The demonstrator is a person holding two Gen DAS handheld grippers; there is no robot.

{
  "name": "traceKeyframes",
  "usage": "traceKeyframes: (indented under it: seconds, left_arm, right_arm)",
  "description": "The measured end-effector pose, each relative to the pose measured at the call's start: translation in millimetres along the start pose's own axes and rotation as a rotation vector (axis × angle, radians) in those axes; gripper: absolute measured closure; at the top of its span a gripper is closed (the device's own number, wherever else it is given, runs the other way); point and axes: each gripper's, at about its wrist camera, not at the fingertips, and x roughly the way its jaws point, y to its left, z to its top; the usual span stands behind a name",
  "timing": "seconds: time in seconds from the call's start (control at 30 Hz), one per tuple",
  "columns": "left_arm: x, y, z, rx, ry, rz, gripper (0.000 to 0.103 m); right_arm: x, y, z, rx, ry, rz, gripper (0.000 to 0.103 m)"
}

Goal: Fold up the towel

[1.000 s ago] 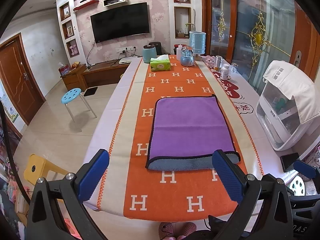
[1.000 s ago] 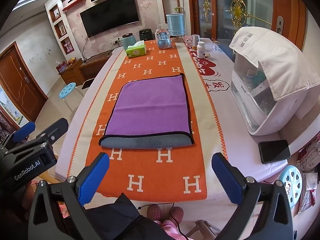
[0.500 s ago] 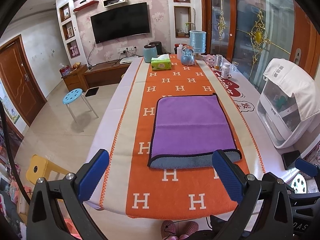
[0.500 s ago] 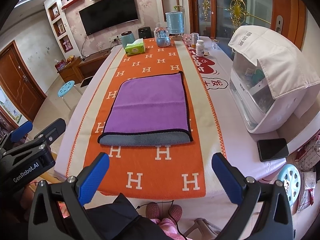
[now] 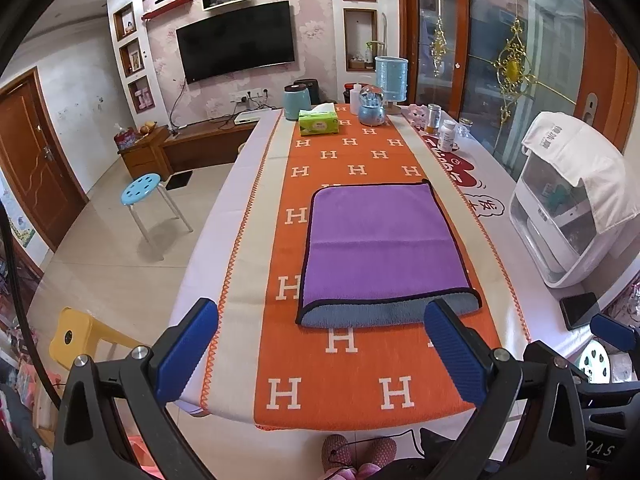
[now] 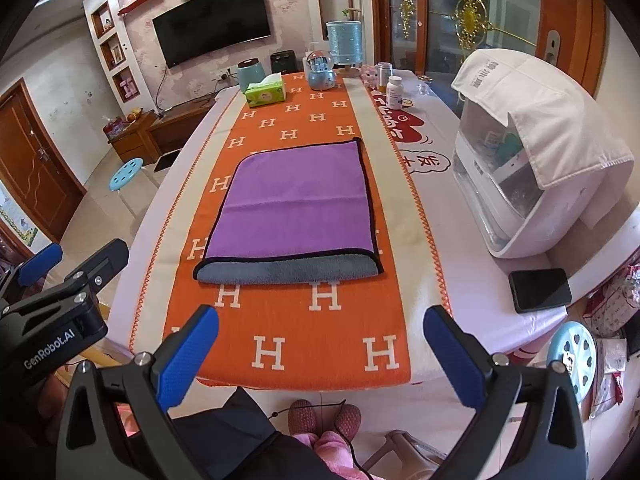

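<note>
A purple towel with black trim lies flat on the orange H-patterned runner, folded so a grey strip of its underside shows along the near edge. It also shows in the right wrist view. My left gripper is open and empty, held above the table's near edge, short of the towel. My right gripper is open and empty, also back from the towel over the near edge. The left gripper's body shows at the left of the right wrist view.
A white covered appliance and a black phone sit on the table's right side. A green tissue box, blue jars and bottles stand at the far end. Stools stand beside the table.
Both grippers have drawn back and up slightly from the table, so the towel looks a little farther away. The towel has not moved. Both grippers stay open.
</note>
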Motion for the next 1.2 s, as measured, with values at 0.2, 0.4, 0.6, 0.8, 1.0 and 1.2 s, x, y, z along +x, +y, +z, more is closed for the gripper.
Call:
traceKeyframes:
  seconds: [0.2, 0.4, 0.6, 0.8, 1.0, 1.2]
  left_arm:
    - [-1.3, 8.6, -2.7, 0.009, 0.014, -0.024, 0.001]
    - [-4.5, 19.6, -3.6, 0.027, -0.001, -0.059, 0.001]
    - [4.2, 28.5, -1.0, 0.046, 0.016, -0.083, 0.001]
    - [13.6, 35.3, -0.5, 0.06, 0.036, -0.099, 0.001]
    - [28.8, 41.9, 5.4, 0.053, 0.062, -0.106, 0.001]
    - [49.5, 45.1, 9.9, 0.07, 0.09, -0.112, 0.001]
  right_arm:
    - [-4.6, 5.5, -4.4, 0.024, 0.004, -0.03, 0.001]
    - [-9.2, 13.1, -10.5, 0.05, -0.007, -0.056, 0.001]
    - [-8.0, 18.4, -14.2, 0.092, -0.014, -0.068, 0.001]
    - [-5.5, 23.1, -17.2, 0.116, -0.019, -0.071, 0.001]
    - [-1.4, 23.6, -12.6, 0.12, -0.039, -0.063, 0.001]
    - [10.8, 24.9, -3.2, 0.073, -0.051, -0.065, 0.001]
